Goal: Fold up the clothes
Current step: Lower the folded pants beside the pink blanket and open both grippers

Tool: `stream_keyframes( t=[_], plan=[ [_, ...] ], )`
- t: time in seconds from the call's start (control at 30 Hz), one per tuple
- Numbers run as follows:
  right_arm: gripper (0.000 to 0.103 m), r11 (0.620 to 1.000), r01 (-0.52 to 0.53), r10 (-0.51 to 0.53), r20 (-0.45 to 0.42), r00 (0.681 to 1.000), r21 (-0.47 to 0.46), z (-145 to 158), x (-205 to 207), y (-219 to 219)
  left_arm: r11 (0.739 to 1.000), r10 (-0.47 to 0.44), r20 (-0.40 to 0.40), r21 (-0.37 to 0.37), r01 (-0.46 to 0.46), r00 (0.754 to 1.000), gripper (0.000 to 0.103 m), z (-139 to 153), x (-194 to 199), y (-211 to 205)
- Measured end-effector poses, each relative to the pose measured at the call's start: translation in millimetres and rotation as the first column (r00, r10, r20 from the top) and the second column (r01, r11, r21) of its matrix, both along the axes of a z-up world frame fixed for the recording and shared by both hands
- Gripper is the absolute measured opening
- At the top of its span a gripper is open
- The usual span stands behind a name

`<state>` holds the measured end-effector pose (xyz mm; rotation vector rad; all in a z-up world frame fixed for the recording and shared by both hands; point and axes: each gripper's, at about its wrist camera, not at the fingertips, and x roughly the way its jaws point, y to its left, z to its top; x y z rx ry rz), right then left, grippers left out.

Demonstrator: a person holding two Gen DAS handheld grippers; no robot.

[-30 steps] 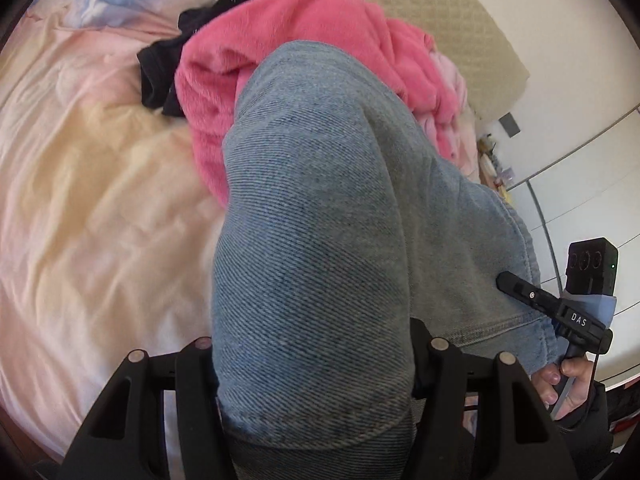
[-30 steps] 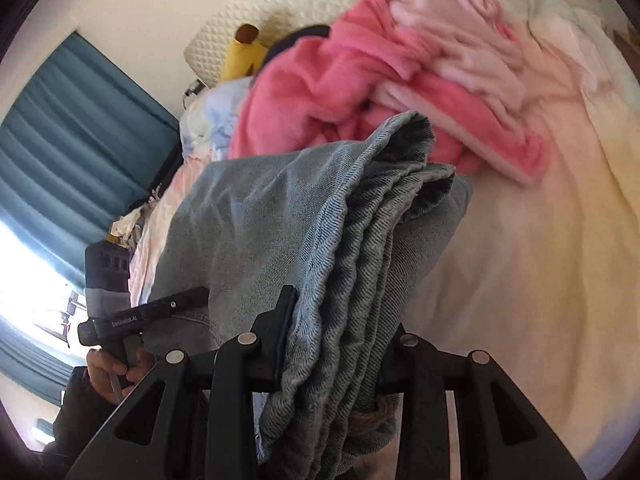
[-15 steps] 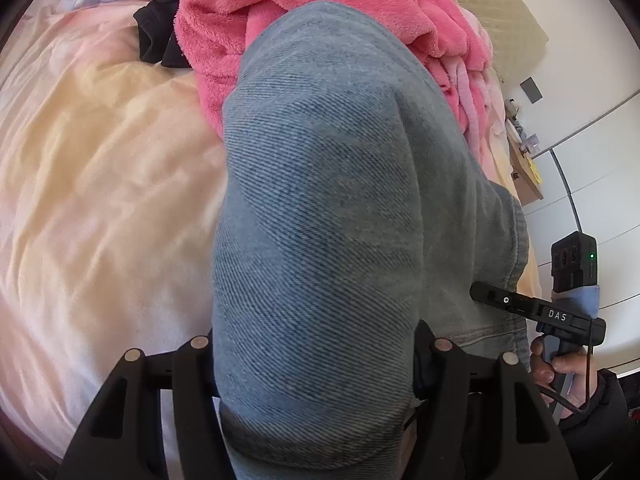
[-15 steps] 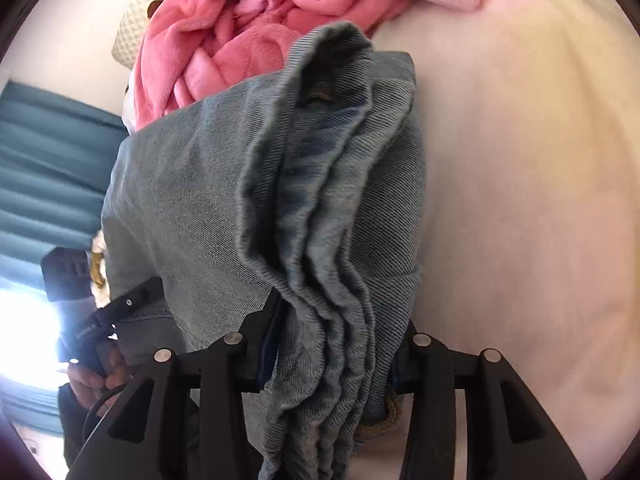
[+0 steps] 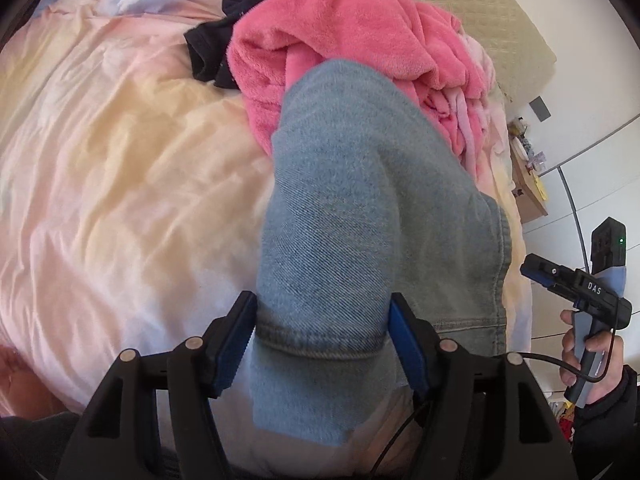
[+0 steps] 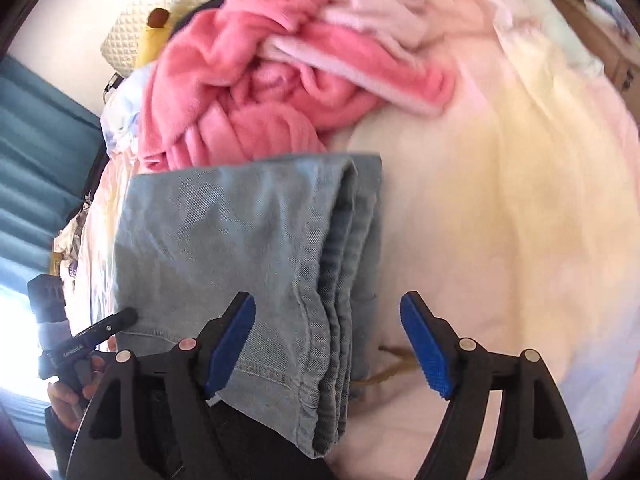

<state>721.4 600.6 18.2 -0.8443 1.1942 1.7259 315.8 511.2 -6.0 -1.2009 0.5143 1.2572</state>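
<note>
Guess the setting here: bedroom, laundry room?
Most likely a bedroom: folded jeans lie on a pastel duvet, with a quilted pillow behind and a teal curtain at the window.

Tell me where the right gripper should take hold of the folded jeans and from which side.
Grip the stacked layered edge of the jeans, the thick bundle of hems on its right side nearest the right gripper. Come in from the near end, along the bed, with one of the fingers on each side, so all layers are pinched together.
</note>
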Motion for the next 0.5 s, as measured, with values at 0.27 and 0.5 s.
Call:
stream_keyframes(
  t=[0.27, 0.5],
  plan=[
    [0.077, 0.978, -0.198, 0.199, -0.009, 0.98, 0.072, 48, -133, 30, 0.971, 0.141, -0.156, 0.217, -0.105, 0.978, 0.068, 87, -40, -47],
    [0.076, 0.904, -0.395, 0.402, -0.008, 0.916, 0.167, 77, -232, 8, 0.928, 0.316, -0.232, 0.28, -0.248, 0.92, 0.068, 126, -97, -104]
  ],
)
